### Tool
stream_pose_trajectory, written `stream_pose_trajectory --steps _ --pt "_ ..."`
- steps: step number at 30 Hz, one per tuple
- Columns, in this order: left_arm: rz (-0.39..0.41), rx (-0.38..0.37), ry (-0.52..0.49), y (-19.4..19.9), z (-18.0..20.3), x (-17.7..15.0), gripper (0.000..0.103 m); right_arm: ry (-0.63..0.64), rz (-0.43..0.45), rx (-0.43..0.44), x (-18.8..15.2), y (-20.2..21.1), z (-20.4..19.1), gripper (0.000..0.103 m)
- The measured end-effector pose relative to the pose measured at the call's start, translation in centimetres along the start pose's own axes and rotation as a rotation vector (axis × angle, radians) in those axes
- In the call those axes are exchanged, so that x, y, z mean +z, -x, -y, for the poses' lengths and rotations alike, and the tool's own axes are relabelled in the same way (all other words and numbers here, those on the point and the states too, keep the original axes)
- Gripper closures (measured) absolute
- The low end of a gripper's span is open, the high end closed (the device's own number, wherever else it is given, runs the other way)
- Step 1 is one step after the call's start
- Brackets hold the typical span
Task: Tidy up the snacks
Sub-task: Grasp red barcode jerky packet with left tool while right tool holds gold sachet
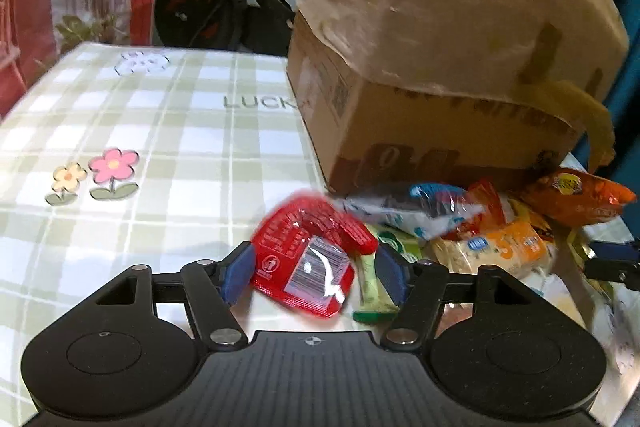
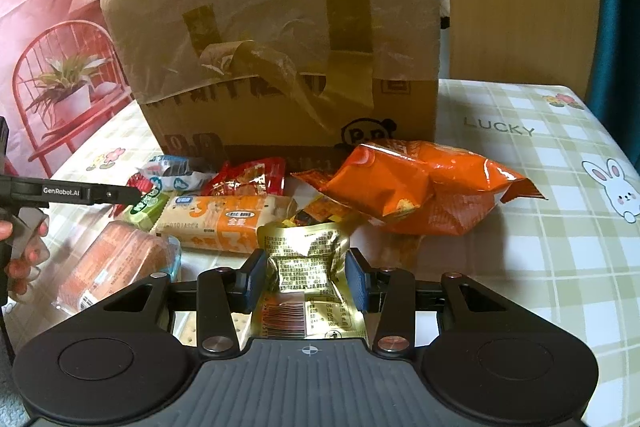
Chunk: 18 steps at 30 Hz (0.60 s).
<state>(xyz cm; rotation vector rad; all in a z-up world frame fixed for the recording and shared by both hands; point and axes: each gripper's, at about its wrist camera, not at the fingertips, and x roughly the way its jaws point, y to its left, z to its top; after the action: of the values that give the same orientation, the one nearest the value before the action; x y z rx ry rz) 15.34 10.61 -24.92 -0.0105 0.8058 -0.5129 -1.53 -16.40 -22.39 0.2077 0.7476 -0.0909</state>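
- Gold foil packet (image 2: 310, 267), crinkled, printed text and barcode facing up, sits between the blue pads of the right gripper (image 2: 307, 281); both pads press its sides, so the tool is pinching it.
- Left gripper (image 1: 312, 273) is spread wide around a red packet (image 1: 306, 259) with a white barcode label; the packet touches the left pad, a gap shows at the other. Image is motion-blurred here, so a firm grip cannot be confirmed.
- Green wrapped bar (image 1: 370, 285) lies just beside the red packet, by the right pad of the left tool.
- Snack pile lies on the checked tablecloth (image 1: 120, 131) against the foot of the cardboard box (image 2: 280, 59): orange chip bag (image 2: 420, 191) on the right, long orange-and-white cracker pack (image 2: 230, 221) in the middle, blue-and-white packet (image 2: 176, 173) and red wrapper (image 2: 250, 181) behind it.
- Round clear-wrapped pack of brown biscuits (image 2: 116, 263) rests at the near left of the pile.
- Box stands upright, flap raised, loose brown tape hanging off its front.
- Right wrist view shows the left tool entering from the left edge, reaching over the green bar.
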Motion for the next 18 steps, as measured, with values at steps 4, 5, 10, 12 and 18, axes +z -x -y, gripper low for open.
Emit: stream_pose_trajectory --steps 4,5,10,12,18 --pt "0.024 0.013 0.02 -0.2 -0.5 1.3 0.034 0.011 0.004 0.005 0.0 0.2 -0.3 0.064" --pt "0.028 0.022 0.013 -0.3 -0.5 1.5 0.034 0.01 0.005 0.005 0.1 0.2 -0.2 0.064" --pt "-0.008 0.016 0.008 -2.2 -0.6 2.8 0.033 0.002 -0.003 0.0 0.1 0.1 0.1 0.063" --pt "-0.002 0.017 -0.004 -2.6 -0.6 2.6 0.03 0.002 -0.006 0.001 0.1 0.0 0.0 0.063" --pt "-0.004 0.043 -0.103 -1.9 0.6 1.4 0.028 0.004 -0.007 -0.002 0.2 0.0 0.1 0.063"
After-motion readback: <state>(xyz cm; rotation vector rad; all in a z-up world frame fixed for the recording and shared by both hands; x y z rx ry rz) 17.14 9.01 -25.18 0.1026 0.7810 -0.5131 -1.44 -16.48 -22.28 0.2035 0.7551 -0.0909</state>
